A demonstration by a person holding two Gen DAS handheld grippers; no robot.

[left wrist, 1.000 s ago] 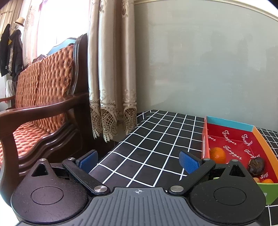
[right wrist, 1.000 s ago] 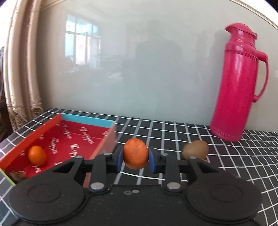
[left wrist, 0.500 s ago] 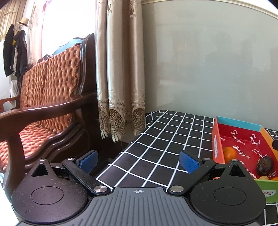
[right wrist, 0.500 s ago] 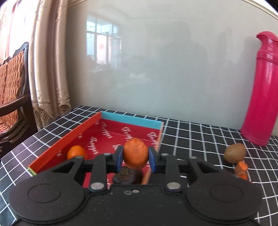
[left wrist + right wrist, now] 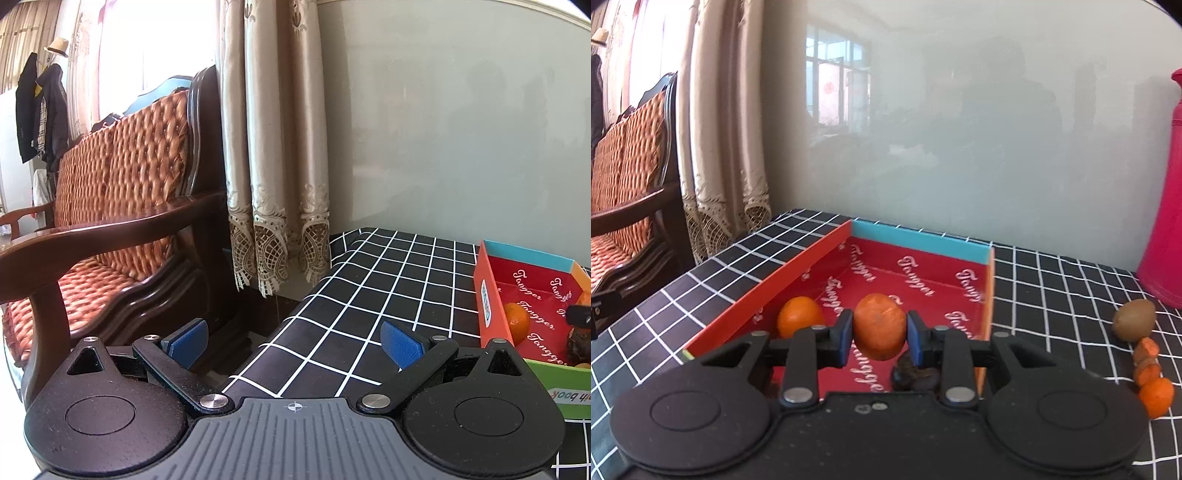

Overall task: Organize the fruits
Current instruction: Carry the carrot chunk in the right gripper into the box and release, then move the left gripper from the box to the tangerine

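Observation:
My right gripper [image 5: 880,332] is shut on an orange fruit [image 5: 880,325] and holds it over the near part of the red box [image 5: 923,280]. Inside the box lie another orange [image 5: 798,319] at the left and a dark brown fruit [image 5: 916,376] under the fingers. In the left wrist view my left gripper [image 5: 295,338] is open with nothing between its blue pads [image 5: 400,343], hovering at the table's left edge. The same box [image 5: 487,291] shows at the right there, with the orange [image 5: 517,323] and the dark fruit [image 5: 578,345] in it.
A kiwi [image 5: 1134,319], two small orange pieces [image 5: 1147,360] and a small orange [image 5: 1156,395] lie on the checked tablecloth [image 5: 1052,295] right of the box. A pink thermos [image 5: 1167,221] stands at the back right. A wooden sofa [image 5: 110,229] and curtain [image 5: 273,166] are left of the table.
My right gripper carried the orange fruit leftwards from beside the box to above it. The left gripper's view drifted slightly left, so the box now sits farther right.

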